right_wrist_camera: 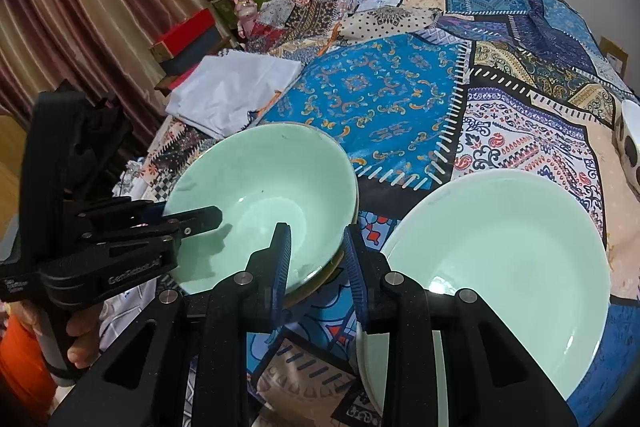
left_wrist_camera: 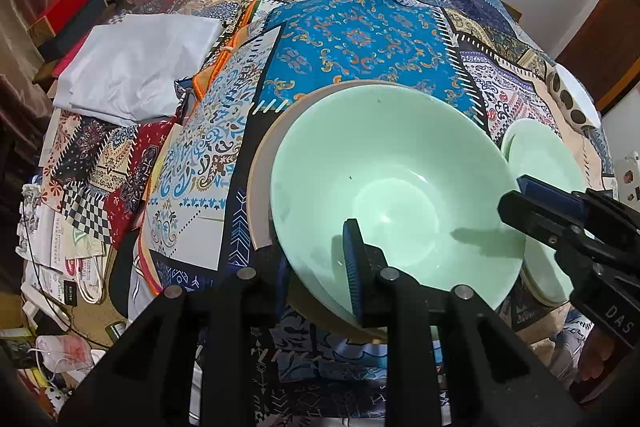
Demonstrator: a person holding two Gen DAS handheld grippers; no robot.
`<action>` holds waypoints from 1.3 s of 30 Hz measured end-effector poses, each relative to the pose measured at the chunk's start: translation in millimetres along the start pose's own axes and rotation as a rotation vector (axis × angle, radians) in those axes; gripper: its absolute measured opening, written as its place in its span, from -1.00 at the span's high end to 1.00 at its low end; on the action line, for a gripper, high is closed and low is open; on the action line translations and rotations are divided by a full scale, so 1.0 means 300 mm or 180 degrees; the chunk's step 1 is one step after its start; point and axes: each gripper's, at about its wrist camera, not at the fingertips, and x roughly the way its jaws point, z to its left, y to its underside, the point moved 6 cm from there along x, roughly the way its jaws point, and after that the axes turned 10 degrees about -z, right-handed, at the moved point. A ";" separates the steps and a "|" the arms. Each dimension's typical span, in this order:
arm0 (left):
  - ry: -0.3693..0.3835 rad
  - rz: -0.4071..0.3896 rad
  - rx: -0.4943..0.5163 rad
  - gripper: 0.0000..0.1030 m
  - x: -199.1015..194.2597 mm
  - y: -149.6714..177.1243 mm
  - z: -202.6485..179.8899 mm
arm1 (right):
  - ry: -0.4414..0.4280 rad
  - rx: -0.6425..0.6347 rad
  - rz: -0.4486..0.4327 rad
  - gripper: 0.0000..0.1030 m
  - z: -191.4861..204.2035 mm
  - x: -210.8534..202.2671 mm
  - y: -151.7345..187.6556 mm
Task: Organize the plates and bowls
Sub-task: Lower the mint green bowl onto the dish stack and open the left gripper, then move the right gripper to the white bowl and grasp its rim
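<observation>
Near the middle of the patchwork cloth point(left_wrist_camera: 360, 43), a large pale green bowl point(left_wrist_camera: 392, 163), nested in a beige bowl point(left_wrist_camera: 260, 183) of which only the rim shows at the left and far side. Looks a little off-centre in it.

At the near rim of the green bowl, the left gripper point(left_wrist_camera: 316, 247): one blue pad inside against the inner wall, the other outside and lower, jaws narrowed to a moderate gap with the bowl wall between. Cannot tell whether the pads really press on it (the wall hides the contact).

At the right rim of the same bowl, the right gripper point(right_wrist_camera: 316, 229): again one finger inside, one outside just beside the rim, jaws partly closed around the edge. Firm hold or only straddling, not possible to say from either view.

Just to the right of the green bowl, a stack of pale green plates point(right_wrist_camera: 520, 247), very near but apparently not touching it. Farther right, at the cloth edge, a white bowl with brown spots point(left_wrist_camera: 576, 99). Far left, well apart, a folded white sheet point(left_wrist_camera: 136, 67).
</observation>
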 end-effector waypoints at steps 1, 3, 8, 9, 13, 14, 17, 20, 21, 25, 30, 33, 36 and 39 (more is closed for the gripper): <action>-0.0011 0.0007 0.0017 0.54 0.000 -0.002 -0.003 | 0.0001 -0.0005 -0.0018 0.49 0.000 -0.007 -0.001; -0.0051 0.0021 0.0071 0.54 0.000 -0.009 -0.011 | 0.0001 -0.0004 -0.0032 0.49 -0.003 -0.018 -0.001; -0.0118 0.0076 0.0144 0.50 0.005 -0.018 -0.021 | 0.0017 0.0003 -0.0068 0.49 -0.024 -0.047 -0.001; -0.0123 0.0098 0.0138 0.50 0.006 -0.021 -0.021 | 0.0019 0.0009 -0.0081 0.49 -0.029 -0.054 -0.002; -0.0174 0.0144 0.0154 0.50 -0.001 -0.034 -0.025 | 0.0024 0.0034 -0.0156 0.49 -0.055 -0.092 -0.014; -0.0197 0.0144 0.0153 0.50 -0.006 -0.039 -0.025 | 0.0026 0.0038 -0.0182 0.49 -0.062 -0.104 -0.018; -0.0295 0.0082 0.0141 0.50 -0.032 -0.063 -0.019 | 0.0036 0.0053 -0.0264 0.48 -0.084 -0.143 -0.029; -0.0352 0.0014 0.0082 0.49 -0.064 -0.093 -0.010 | 0.0103 0.0049 -0.0333 0.40 -0.117 -0.181 -0.041; -0.0375 -0.0014 0.0037 0.48 -0.076 -0.105 -0.005 | 0.0167 0.0035 -0.0358 0.36 -0.134 -0.195 -0.045; -0.0282 -0.0154 0.0005 0.48 -0.129 -0.151 -0.036 | 0.0318 0.0054 -0.0474 0.28 -0.211 -0.264 -0.050; -0.0233 -0.0406 0.0234 0.40 -0.210 -0.206 -0.157 | 0.0521 0.0137 -0.0587 0.27 -0.331 -0.360 -0.063; -0.0141 -0.0548 0.0364 0.32 -0.254 -0.233 -0.251 | 0.0670 0.0187 -0.0680 0.24 -0.404 -0.433 -0.070; -0.0016 -0.0665 0.0474 0.15 -0.285 -0.255 -0.343 | 0.0784 0.0227 -0.0765 0.12 -0.461 -0.490 -0.079; 0.0099 -0.0771 0.0619 -0.03 -0.308 -0.277 -0.446 | 0.0925 0.0267 -0.0860 0.05 -0.529 -0.553 -0.085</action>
